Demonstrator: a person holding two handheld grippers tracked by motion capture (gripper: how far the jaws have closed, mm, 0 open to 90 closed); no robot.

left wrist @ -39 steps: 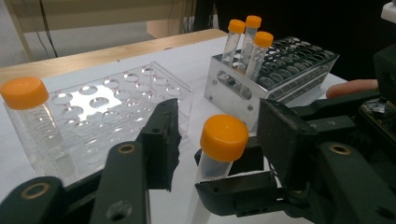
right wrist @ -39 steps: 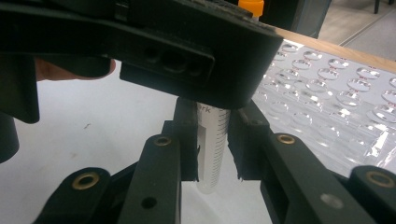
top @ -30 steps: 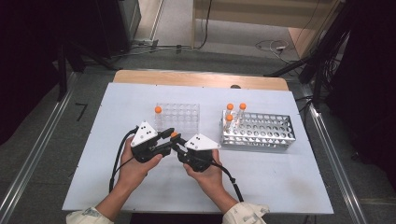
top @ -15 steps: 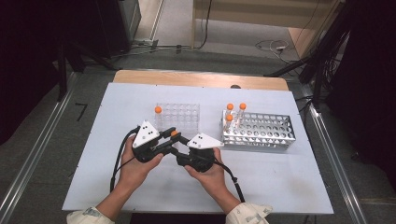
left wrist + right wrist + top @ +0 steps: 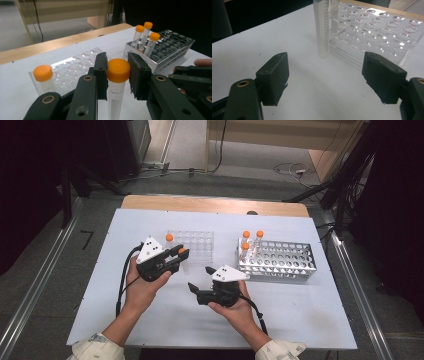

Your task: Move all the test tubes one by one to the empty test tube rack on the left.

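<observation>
One tube [image 5: 117,85] sits clamped in the left gripper [image 5: 117,72]; lower it upright into the clear rack [image 5: 192,245], while the right gripper's [image 5: 329,75] fingers gape empty, having just opened.

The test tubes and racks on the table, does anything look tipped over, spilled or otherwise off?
Nothing stands out. Three capped tubes stand upright in the metal rack, one in the clear rack, and the left gripper holds a capped tube upright. No spill shows on the white table.

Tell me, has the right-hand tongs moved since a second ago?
Yes. The right tongs have let go and backed away from the orange-capped tube, toward the table's near edge, widening their gap from the clear rack; their jaws have just been opening, nothing between.
</observation>
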